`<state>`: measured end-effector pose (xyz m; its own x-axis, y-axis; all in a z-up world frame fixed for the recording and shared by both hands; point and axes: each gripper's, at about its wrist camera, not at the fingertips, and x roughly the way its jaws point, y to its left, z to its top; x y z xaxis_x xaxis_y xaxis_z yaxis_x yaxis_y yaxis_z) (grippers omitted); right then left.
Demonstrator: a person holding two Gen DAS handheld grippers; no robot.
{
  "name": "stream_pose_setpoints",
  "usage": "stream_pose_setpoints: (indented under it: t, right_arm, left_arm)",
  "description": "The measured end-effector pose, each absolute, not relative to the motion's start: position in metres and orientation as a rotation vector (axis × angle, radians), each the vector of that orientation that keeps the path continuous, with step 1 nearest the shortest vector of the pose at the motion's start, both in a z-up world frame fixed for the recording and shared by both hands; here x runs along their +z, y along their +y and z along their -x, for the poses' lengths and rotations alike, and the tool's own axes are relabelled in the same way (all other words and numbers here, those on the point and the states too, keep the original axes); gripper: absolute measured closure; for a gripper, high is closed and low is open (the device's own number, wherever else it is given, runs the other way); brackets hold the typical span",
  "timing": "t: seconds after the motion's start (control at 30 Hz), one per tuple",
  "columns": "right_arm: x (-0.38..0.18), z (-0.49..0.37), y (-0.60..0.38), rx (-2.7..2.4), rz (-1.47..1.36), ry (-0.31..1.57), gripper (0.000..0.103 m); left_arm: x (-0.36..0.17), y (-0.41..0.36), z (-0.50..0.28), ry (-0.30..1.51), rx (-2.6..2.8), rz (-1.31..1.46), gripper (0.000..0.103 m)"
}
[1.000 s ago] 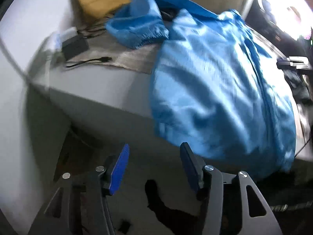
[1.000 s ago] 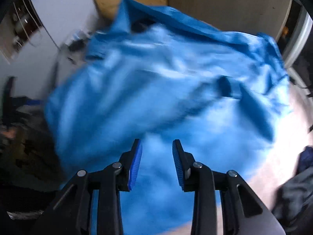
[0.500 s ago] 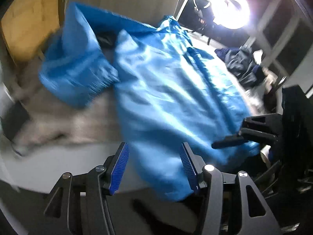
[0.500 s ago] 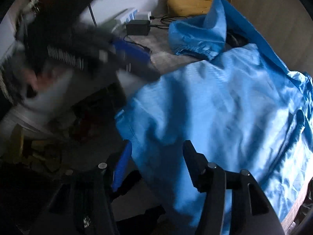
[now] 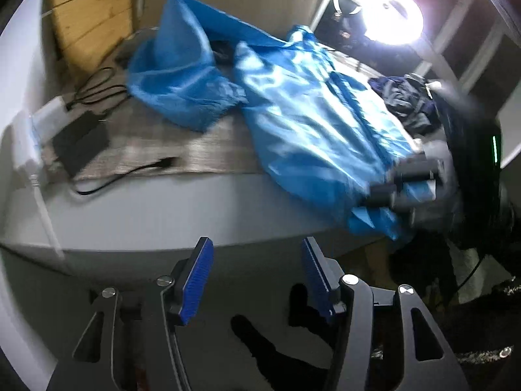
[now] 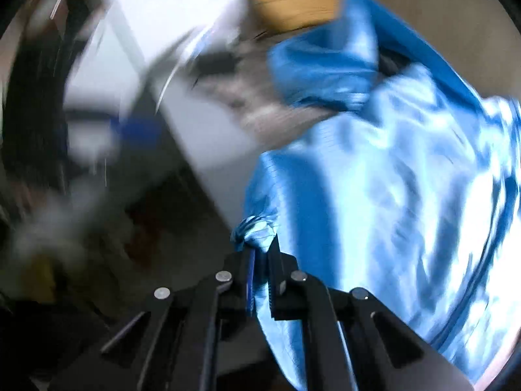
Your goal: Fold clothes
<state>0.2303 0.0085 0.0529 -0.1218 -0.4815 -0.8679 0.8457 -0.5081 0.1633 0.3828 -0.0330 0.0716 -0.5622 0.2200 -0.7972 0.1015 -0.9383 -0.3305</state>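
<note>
right gripper [image 6: 262, 260] just clamped jacket [image 6: 407, 179] hem.

Count of items in view. One blue garment [image 5: 302, 123], shiny fabric, spread over the table [image 5: 162, 208]; one sleeve [image 5: 182, 94] of it visible, bunched at the far left. One table. One heap of dark clothing [image 5: 407, 104] at the far right; number of pieces in it cannot be told. One black power adapter [image 5: 79, 145]. One loose black cable end [image 5: 130, 172]. One coil of black cable [image 5: 94, 89]. One wooden board [image 5: 88, 22]. One bright lamp [image 5: 392, 16]. Two grippers: left gripper [image 5: 257, 273], right gripper [image 6: 262, 277].
</note>
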Motion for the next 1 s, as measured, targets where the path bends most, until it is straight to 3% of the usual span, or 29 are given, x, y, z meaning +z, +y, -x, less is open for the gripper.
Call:
stream_pose_setpoints:
  t: [0.1,0.2,0.47,0.57,0.63,0.73,0.8,0.83,0.87,1.0]
  right_arm:
    - [0.072,-0.207,0.035,-1.794,-1.238,0.221,0.097]
    - [0.083,-0.2,0.046,-1.793,-1.249,0.112,0.097]
    - [0.095,-0.202,0.048,-1.832,-1.218,0.087,0.097]
    - [0.097,-0.204,0.048,-1.819,-1.213,0.074,0.097]
    - [0.096,-0.207,0.045,-1.798,-1.218,0.088,0.097]
    - [0.088,-0.215,0.042,-1.731,-1.258,0.176,0.092]
    - [0.081,-0.218,0.044,-1.713,-1.273,0.24,0.077]
    - [0.078,-0.218,0.049,-1.723,-1.271,0.265,0.064]
    - [0.074,-0.215,0.055,-1.753,-1.265,0.267,0.059]
    - [0.031,-0.189,0.079,-1.904,-1.402,0.327,0.059]
  left_arm:
    - [0.066,-0.007,-0.367,-0.512,2.614,1.386,0.048]
    - [0.066,0.018,-0.344,-0.503,2.582,1.34,0.048]
    - [0.09,0.034,-0.308,-0.652,2.599,1.17,0.045]
    - [0.081,0.024,-0.305,-0.754,2.611,1.178,0.059]
    - [0.075,0.019,-0.308,-0.836,2.588,1.155,0.085]
    - [0.073,0.018,-0.32,-0.818,2.604,1.165,0.094]
    - [0.072,0.018,-0.331,-0.777,2.627,1.198,0.094]
    - [0.07,0.016,-0.338,-0.771,2.638,1.214,0.094]
    - [0.069,0.014,-0.346,-0.771,2.655,1.231,0.094]
    - [0.044,0.004,-0.368,-0.776,2.669,1.38,0.095]
